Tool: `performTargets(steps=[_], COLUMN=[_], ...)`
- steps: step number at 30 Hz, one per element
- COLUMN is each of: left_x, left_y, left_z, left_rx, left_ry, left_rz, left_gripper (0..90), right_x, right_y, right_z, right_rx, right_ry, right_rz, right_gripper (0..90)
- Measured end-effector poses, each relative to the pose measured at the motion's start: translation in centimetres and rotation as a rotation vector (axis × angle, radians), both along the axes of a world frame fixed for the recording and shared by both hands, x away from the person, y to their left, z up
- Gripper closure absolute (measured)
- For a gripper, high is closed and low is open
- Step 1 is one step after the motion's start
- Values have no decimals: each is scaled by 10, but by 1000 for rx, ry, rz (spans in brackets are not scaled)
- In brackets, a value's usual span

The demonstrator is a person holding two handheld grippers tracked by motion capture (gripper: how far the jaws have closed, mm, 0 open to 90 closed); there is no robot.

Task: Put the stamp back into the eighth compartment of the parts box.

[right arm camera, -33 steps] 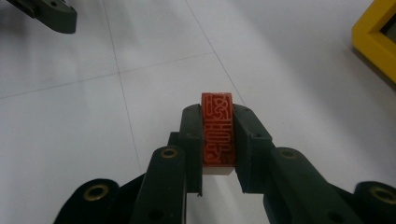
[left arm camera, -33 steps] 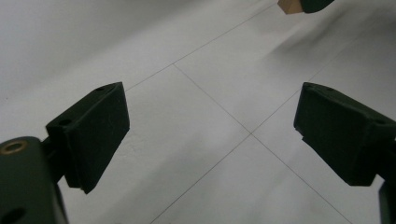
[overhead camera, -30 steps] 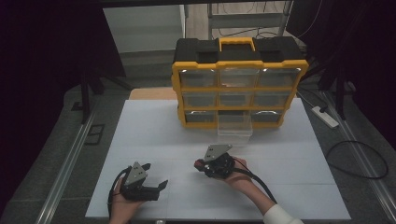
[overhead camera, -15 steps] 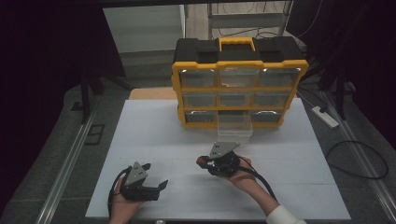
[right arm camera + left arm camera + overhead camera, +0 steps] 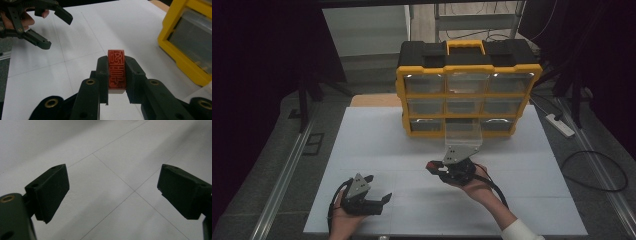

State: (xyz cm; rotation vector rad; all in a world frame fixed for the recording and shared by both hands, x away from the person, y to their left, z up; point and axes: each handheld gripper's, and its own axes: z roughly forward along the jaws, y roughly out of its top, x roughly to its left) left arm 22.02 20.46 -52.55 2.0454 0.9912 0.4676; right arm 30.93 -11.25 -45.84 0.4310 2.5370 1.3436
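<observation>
Seal stamp — a red block with carved characters on its face — sits clamped between the jaws of the right gripper, both pads pressed flat against its long sides. The jaws are closed down to the block's width and no further; the carved end faces the gripper's own camera and stands slightly above the pad tops. In the high view the right gripper is held above the white table sheet, with a clear drawer drawn out of the yellow organiser just beyond it.

Step in hand, by my judgement: the stamp is being carried, with the open drawer the likely destination. The next move would call for bringing the block over the drawer's mouth, lowering it inside the clear walls, then parting the jaws — the grip must stay square until then, since the block is narrow and could tip out of the pads.

Left gripper lies off to the right gripper's left and nearer the person, low over the sheet. Its jaws stand wide apart with nothing between them; the left gripper view shows bare sheet and faint grid lines past the pads.
</observation>
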Motion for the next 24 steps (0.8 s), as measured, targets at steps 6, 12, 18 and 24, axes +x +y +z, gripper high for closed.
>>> performTargets(steps=[6,12,18,24], left_x=[0,0,0,0], left_y=[0,0,0,0], left_z=[0,0,0,0], left_rx=[0,-1,-1,-2], left_ry=[-1,-2,0,-1], left_rz=[1,1,0,1], left_gripper=[105,105,105,105], right_x=[1,2,4,5], right_y=[-4,-9,-13,-16], right_z=[4,9,12,14], right_rx=[6,14,23,26], right_ry=[-16,-25,-29,-33], right_rz=[-10,-17,-34,-41], right_gripper=[754,755,755,754])
